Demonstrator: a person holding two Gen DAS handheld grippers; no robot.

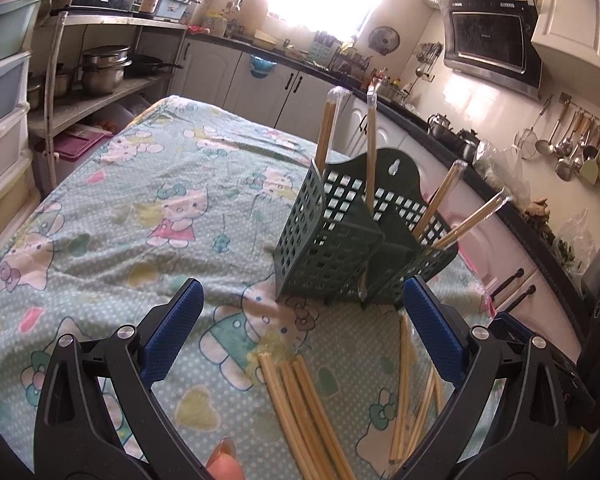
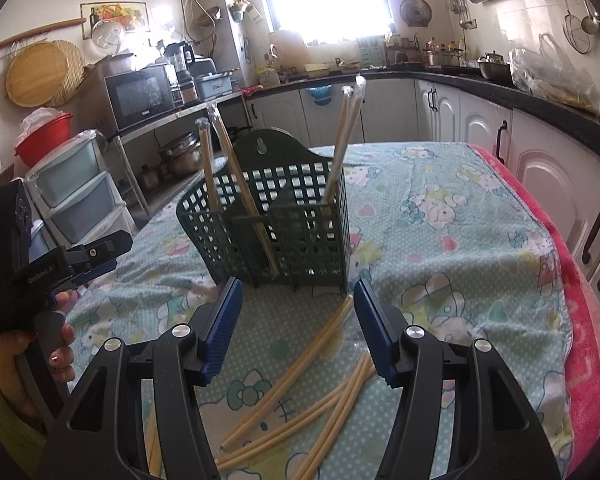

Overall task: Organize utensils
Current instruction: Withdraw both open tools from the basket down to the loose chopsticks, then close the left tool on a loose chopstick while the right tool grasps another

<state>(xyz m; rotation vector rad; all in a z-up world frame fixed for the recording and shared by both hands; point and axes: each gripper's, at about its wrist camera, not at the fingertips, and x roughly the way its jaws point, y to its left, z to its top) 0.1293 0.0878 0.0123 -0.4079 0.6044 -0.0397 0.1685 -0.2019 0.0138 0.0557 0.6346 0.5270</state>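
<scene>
A dark green slotted utensil holder (image 1: 340, 236) stands upright on the cartoon-print tablecloth, also in the right wrist view (image 2: 276, 220). Several wrapped chopstick pairs (image 1: 370, 140) stand in its compartments (image 2: 346, 136). More wrapped chopsticks lie loose on the cloth in front of the holder (image 1: 300, 408) (image 2: 300, 384). My left gripper (image 1: 300, 312) is open and empty, just short of the holder, above the loose chopsticks. My right gripper (image 2: 298, 304) is open and empty, just in front of the holder. The left gripper shows at the left of the right wrist view (image 2: 96, 258).
The table (image 2: 460, 208) has a red blanket along its right edge (image 2: 580, 320). White cabinets (image 2: 540, 168) and a dark counter run along the right. A metal shelf with pots and a microwave (image 2: 140, 96) and plastic drawers (image 2: 76, 196) stand at the left.
</scene>
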